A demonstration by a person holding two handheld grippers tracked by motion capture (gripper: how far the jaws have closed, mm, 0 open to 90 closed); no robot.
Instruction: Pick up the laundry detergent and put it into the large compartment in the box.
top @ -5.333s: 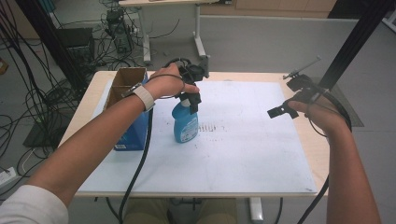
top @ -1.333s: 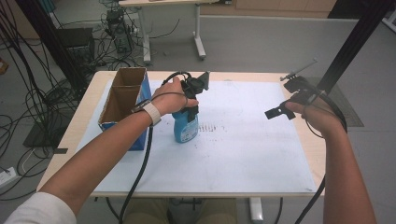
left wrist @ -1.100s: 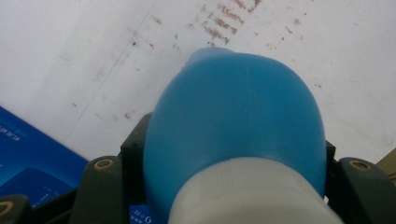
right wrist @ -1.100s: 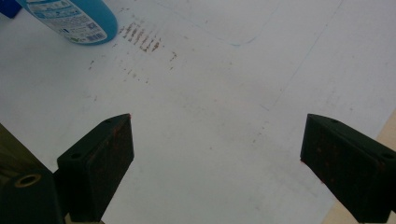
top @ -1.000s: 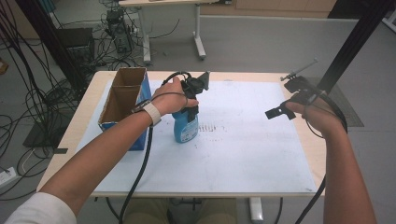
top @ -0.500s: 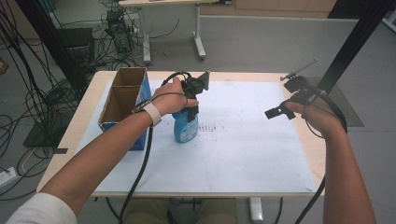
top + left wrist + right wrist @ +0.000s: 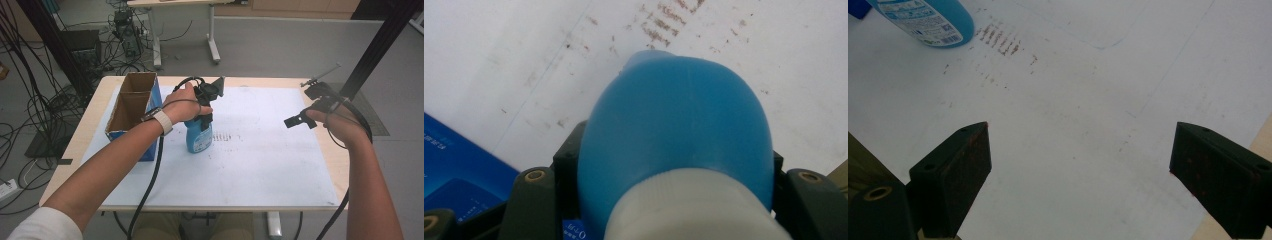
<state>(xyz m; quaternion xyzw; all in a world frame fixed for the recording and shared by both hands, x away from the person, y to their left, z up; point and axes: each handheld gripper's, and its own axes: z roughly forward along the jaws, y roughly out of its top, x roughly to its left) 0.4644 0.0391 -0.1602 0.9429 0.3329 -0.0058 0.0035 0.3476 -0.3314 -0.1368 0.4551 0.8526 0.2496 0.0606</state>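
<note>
Blue bottle with white ribbed cap and printed label stands upright on your counter beside the cardboard box; your left fingers clamp its neck, right fingers gape empty

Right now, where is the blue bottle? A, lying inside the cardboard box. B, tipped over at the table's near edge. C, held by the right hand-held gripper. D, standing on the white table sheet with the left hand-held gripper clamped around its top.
D: the blue bottle stands upright on the white sheet beside the cardboard box, the left hand-held gripper clamped on its top.
</note>
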